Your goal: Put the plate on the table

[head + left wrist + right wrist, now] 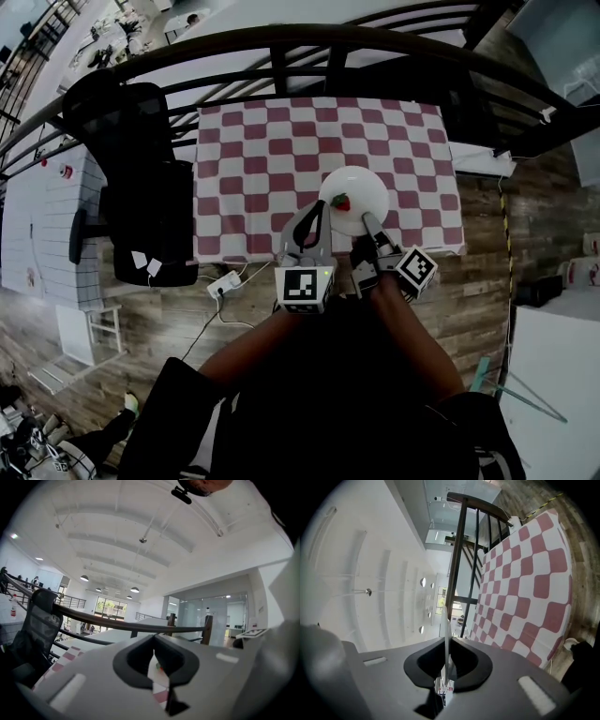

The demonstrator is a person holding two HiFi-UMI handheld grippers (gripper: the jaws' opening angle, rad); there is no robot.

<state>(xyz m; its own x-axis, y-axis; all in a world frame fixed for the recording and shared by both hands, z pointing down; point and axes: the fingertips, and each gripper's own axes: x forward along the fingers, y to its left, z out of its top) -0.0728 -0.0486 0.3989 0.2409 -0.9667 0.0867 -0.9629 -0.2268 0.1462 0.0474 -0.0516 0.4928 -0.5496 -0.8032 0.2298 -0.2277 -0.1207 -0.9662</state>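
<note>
**On the checked counter, our right tool holds the plate**

Near the front edge of the counter [253,159], with its red and white squares, we see the white plate [364,186]. Our right tool [367,218] is pinched tight on the rim of the plate, on the side closest to us. Looking along this tool, we see the thin white rim stuck right between its two jaws. We cannot tell if the plate sits flat on the cloth or hangs just over it. A small red thing [340,202] with a bit of green lies on the plate, near its left side.

Our left tool [322,208] is just beside the plate, on the left. Its jaws are closed together and they hold nothing. Its tip is near the small red thing, but we cannot tell if it touches the plate.

A black chair [141,197] stands to the left of the counter. A dark railing [328,39] curves past the far side. Under us is a wooden floor [525,216].
</note>
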